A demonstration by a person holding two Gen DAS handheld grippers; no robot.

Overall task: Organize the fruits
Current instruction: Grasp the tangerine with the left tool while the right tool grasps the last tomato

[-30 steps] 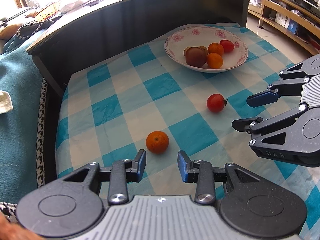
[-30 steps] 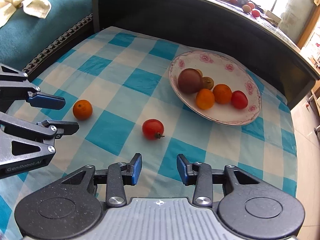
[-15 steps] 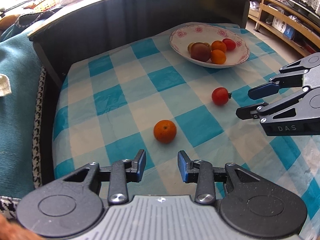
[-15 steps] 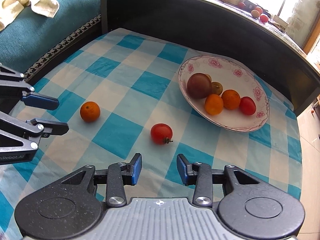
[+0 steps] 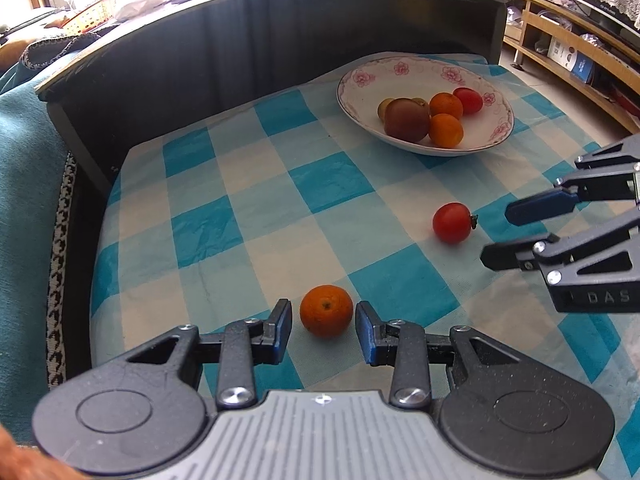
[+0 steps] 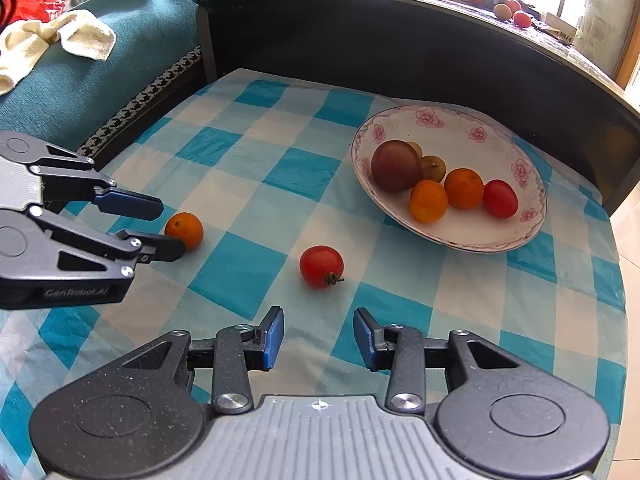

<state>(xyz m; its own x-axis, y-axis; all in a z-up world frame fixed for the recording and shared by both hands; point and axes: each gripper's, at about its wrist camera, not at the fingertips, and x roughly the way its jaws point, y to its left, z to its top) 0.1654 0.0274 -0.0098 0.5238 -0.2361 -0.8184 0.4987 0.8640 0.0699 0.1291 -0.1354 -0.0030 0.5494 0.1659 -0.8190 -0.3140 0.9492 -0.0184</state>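
A small orange lies on the checked cloth between the tips of my open left gripper, not gripped; it also shows in the right wrist view. A red tomato lies just ahead of my open, empty right gripper; it also shows in the left wrist view. A white flowered bowl at the back right holds several fruits; it shows in the right wrist view too. The right gripper appears at the right of the left wrist view, the left gripper at the left of the right wrist view.
A dark curved wall rises behind the cloth-covered table. A teal sofa with a pale towel lies to the left. The ledge above carries more fruit. Wooden shelves stand at the right.
My left gripper has moved forward, so the orange now sits between its fingertips. My right gripper has moved closer to the tomato.
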